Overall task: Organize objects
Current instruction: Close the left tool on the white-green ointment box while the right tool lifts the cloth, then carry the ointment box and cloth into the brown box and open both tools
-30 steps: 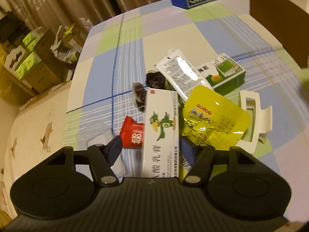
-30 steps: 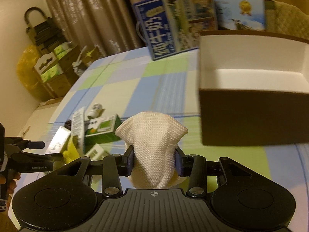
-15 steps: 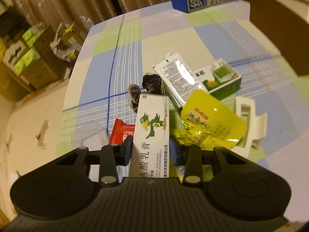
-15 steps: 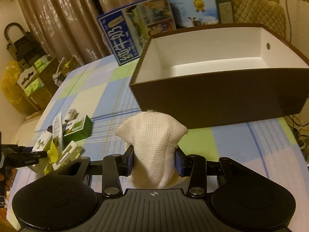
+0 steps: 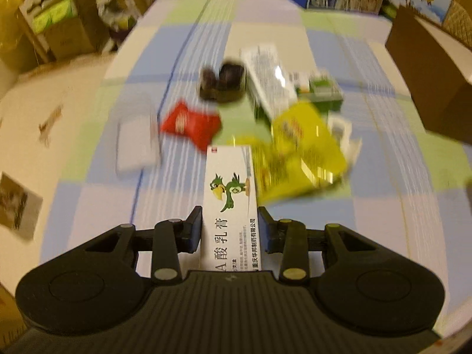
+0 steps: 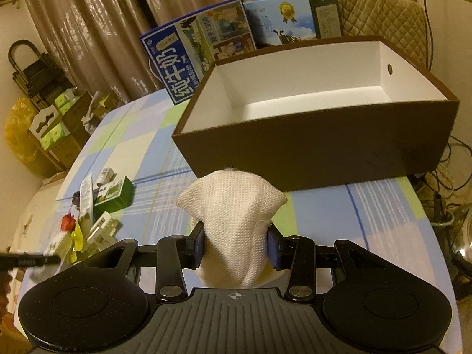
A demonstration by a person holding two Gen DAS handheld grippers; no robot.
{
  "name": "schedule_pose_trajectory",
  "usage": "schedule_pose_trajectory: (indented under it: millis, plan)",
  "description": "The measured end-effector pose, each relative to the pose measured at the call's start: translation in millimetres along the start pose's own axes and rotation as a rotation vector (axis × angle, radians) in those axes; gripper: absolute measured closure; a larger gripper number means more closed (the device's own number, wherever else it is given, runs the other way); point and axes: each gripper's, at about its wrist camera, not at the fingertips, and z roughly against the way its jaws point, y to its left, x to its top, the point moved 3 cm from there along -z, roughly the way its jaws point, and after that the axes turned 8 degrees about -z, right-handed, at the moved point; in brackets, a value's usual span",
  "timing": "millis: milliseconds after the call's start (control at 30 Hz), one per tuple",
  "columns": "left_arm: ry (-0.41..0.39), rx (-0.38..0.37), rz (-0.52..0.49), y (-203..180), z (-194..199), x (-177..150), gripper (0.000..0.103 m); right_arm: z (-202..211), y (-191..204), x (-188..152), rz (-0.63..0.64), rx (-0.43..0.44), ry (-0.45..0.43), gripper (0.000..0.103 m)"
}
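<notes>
My left gripper (image 5: pixel 230 230) is shut on a long white ointment box (image 5: pixel 228 194) with a green bird on it, held above the checked tablecloth. Beyond it lies a blurred pile: a red packet (image 5: pixel 190 124), a yellow pouch (image 5: pixel 301 153), a green box (image 5: pixel 321 91), a white sachet (image 5: pixel 268 79) and a dark clump (image 5: pixel 221 82). My right gripper (image 6: pixel 234 243) is shut on a cream woven cloth pouch (image 6: pixel 233 215), just in front of the brown box (image 6: pixel 324 147) with a white, bare inside. The pile (image 6: pixel 97 206) shows at the left of the right wrist view.
Blue milk cartons (image 6: pixel 194 59) stand behind the brown box. A clear plastic tray (image 5: pixel 135 141) lies left of the red packet. Stacked cartons and a yellow bag (image 6: pixel 20 129) sit on the floor past the table's left edge. A quilted chair back (image 6: pixel 383 20) is at the far right.
My left gripper closed on the white ointment box and lifted it off the pile. My right gripper carried the cloth pouch toward the brown box, which now sits closer and more centred.
</notes>
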Motion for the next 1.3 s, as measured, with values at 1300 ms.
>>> schedule_pose_trajectory:
  millis: [1300]
  plan:
    - [-0.247, -0.144, -0.086, -121.4, 75.5, 106.7, 0.07, 37.7, -31.6, 78.5, 0.044, 0.088, -0.095, 0.064]
